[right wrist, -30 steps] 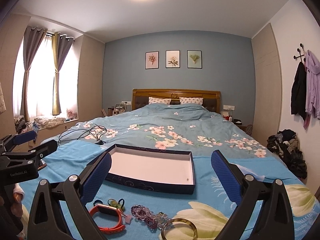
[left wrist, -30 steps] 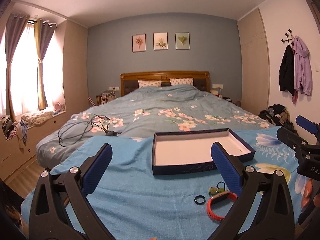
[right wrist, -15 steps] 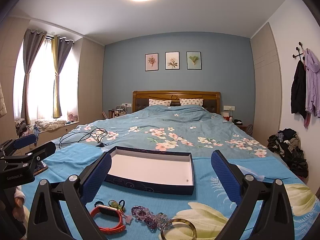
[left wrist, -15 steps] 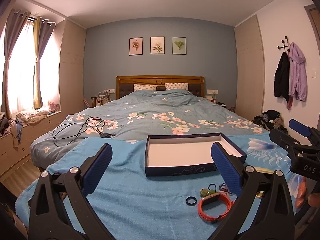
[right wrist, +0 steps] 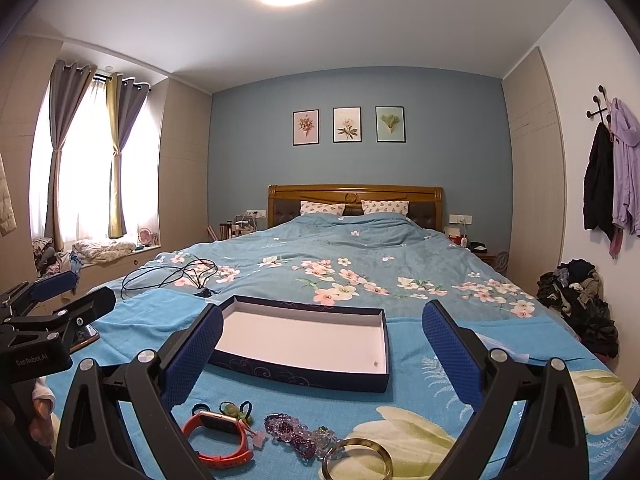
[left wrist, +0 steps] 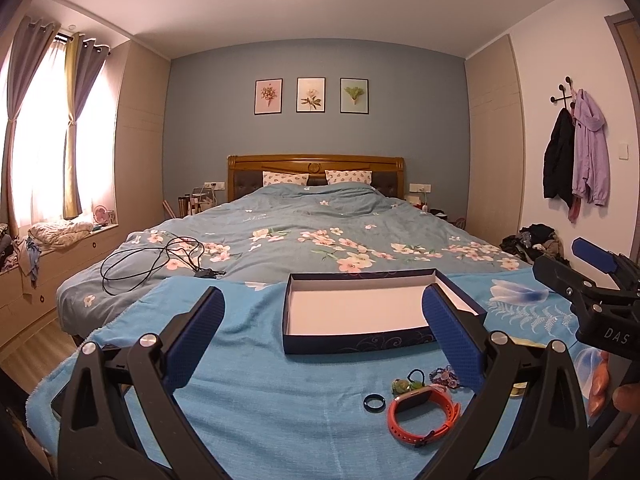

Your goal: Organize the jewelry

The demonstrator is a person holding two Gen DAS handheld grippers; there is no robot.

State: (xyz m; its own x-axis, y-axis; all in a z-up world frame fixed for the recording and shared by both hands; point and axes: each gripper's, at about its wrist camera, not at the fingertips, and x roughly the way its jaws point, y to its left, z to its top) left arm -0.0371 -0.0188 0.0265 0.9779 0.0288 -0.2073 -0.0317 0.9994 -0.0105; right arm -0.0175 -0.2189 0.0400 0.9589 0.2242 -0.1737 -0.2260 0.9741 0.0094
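On the blue towel at the foot of the bed: the jewelry is laid out in front of an open, empty box.

Left wrist view
- Left gripper [left wrist: 323, 332]: seen with jaws spread wide, nothing between them, held above the towel [left wrist: 260, 380].
- Box [left wrist: 360, 312]: dark blue walls, pale floor, seen empty; placed beyond the jewelry.
- Jewelry: an orange band [left wrist: 422, 414] lies nearest, a small dark ring [left wrist: 374, 403] just beside it on its left, a green charm on a black loop [left wrist: 404, 384] and purple beads [left wrist: 442, 376] behind it.
- Right gripper [left wrist: 576, 264]: seen at the right edge; the letters "DAS" can be read on its body, the rest cut off.

Right wrist view
- Right gripper [right wrist: 323, 332]: jaws likewise wide apart and empty, above the jewelry.
- Jewelry: the orange band [right wrist: 218, 440], green charm [right wrist: 234, 410], purple bead bracelet [right wrist: 292, 434] and a gold bangle [right wrist: 358, 462] are lined up near the bottom edge; the box [right wrist: 304, 340] is just beyond them.
- Left gripper [right wrist: 60, 296]: seen at the left edge; a label reading roughly "GenRobot.AI" is visible, small and not certain.

Risks
- Thin ring and bangle: judged likely to be pressed into the soft towel or missed by broad pads.
- Bead bracelet: may be snagged on the charm's loop and two pieces dragged together.
- Box: light walls could be nudged along the towel by a careless drop.
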